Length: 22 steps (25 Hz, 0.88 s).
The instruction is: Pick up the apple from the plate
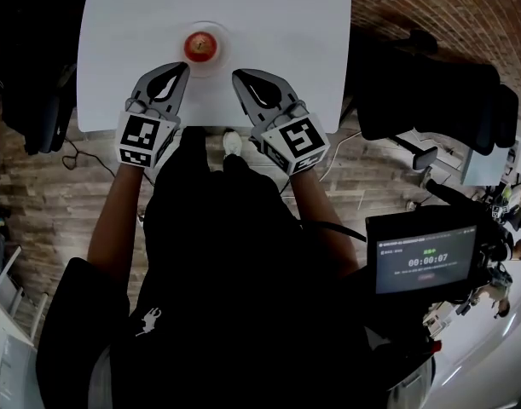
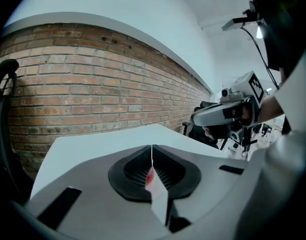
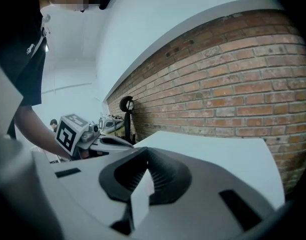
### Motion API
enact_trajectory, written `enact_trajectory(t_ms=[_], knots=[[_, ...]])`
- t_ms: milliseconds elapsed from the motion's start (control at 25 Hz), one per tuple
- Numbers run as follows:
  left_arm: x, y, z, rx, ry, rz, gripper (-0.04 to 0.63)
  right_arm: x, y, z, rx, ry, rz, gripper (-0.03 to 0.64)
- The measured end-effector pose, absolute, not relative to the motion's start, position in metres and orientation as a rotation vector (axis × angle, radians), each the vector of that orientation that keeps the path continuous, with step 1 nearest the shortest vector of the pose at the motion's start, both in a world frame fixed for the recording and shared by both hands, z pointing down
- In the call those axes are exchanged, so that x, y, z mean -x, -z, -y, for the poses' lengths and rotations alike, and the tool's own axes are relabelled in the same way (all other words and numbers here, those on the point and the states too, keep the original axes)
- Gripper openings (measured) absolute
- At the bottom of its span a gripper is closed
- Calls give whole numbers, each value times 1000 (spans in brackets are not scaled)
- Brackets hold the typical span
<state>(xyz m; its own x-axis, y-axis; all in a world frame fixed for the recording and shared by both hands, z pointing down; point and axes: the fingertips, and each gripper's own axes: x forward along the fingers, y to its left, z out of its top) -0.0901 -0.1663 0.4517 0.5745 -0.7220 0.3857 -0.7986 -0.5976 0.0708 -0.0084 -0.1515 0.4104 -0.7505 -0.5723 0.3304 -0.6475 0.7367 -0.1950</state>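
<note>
Over the near edge of the table [image 1: 277, 24], left claw [image 1: 180, 69]: we see it clenched on nothing, its jaws meeting in a thin seam. In the left gripper view [image 2: 152, 156], a red sliver of the apple [image 2: 149, 176] shows through the slit below that seam.
Right claw [image 1: 240, 76]: we find it clenched too, its jaws tip to tip and empty in its own view [image 3: 146, 156].
Marker cubes: one rides behind each claw, the left cube [image 1: 145, 139] and the right cube [image 1: 298, 139] both just off the table's edge.
Apple [image 1: 200, 46]: red, it sits on the plate just beyond the two claw tips. It is nearer the left tip and neither touches it.
Plate [image 1: 226, 41]: small, round and pale, it lies on the table near the front edge.
Table: it has a white top, and we stand at its near side.
Surroundings: a brick wall [image 2: 92, 84] runs behind the table, and a wooden floor [image 1: 38, 194] lies below. A black chair [image 1: 431, 92] stands to the right, and a lit screen [image 1: 426, 258] sits at lower right.
</note>
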Motion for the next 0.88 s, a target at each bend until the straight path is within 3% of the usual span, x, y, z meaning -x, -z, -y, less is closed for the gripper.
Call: enact_trajectory(t_ms=[880], knots=[[93,-522,183,-2547,-536,1173,9,33,-487,165,-913,-522,2594,4]])
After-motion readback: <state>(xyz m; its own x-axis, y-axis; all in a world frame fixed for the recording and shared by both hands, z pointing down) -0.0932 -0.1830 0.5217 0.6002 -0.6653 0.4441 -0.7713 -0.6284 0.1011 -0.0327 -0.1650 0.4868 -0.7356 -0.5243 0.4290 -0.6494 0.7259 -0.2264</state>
